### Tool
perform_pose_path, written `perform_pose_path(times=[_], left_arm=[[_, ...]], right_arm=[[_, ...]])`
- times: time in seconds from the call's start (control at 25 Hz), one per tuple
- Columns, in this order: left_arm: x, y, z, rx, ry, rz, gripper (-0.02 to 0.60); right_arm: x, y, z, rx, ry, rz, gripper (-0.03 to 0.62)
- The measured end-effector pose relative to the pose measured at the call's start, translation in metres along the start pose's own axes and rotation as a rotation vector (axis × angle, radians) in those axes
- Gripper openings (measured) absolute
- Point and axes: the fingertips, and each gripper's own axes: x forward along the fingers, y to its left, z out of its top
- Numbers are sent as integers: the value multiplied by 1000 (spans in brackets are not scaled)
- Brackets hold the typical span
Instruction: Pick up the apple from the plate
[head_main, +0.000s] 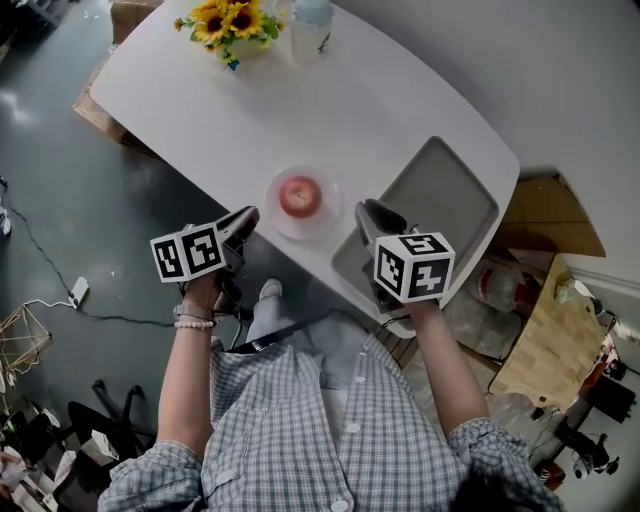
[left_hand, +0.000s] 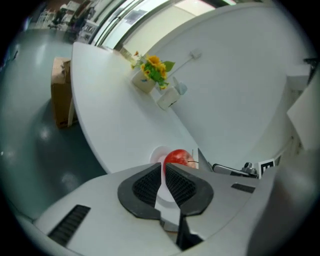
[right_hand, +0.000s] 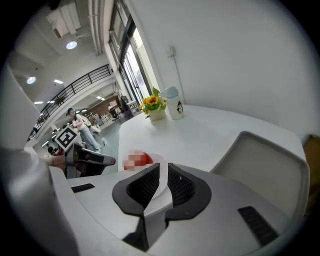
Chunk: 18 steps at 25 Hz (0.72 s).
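A red apple (head_main: 299, 195) lies on a small clear plate (head_main: 273, 208) near the front edge of the white table (head_main: 250, 110). My left gripper (head_main: 246, 216) hovers just left of the plate, off the table's edge. Its jaws stand almost together with only a thin slit and nothing between them. In the left gripper view the apple (left_hand: 178, 157) shows just past the left gripper (left_hand: 163, 168). My right gripper (head_main: 366, 211) hovers just right of the plate, jaws likewise nearly closed and empty. The right gripper (right_hand: 164, 169) faces the plate, with the apple (right_hand: 146, 159) partly blurred.
A grey tray (head_main: 440, 195) sits on the table right of the plate, under the right gripper. At the table's far end stand a pot of sunflowers (head_main: 228, 20) and a pale bottle (head_main: 310, 25). Cardboard boxes (head_main: 95, 110) sit beside the table; cables lie on the floor.
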Motion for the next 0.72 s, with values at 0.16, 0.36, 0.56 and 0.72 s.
perform_pose_path(times=[0.16,0.36,0.56,0.72], left_arm=[[-14,-43,14,170,-67,-92,15],[-29,-106,28,393,-128,-186,11],[-46,-166,41,533,-197,-267,11],[-63,-204,47,596,-238,-316,11]], right_arm=[[-27,23,20,-99,-139,29,49],[-59,47,47,-173,-286,34,45],[-89,61,67,-166,-382,31,39],[-118,67,83,-169,-464,13,37]])
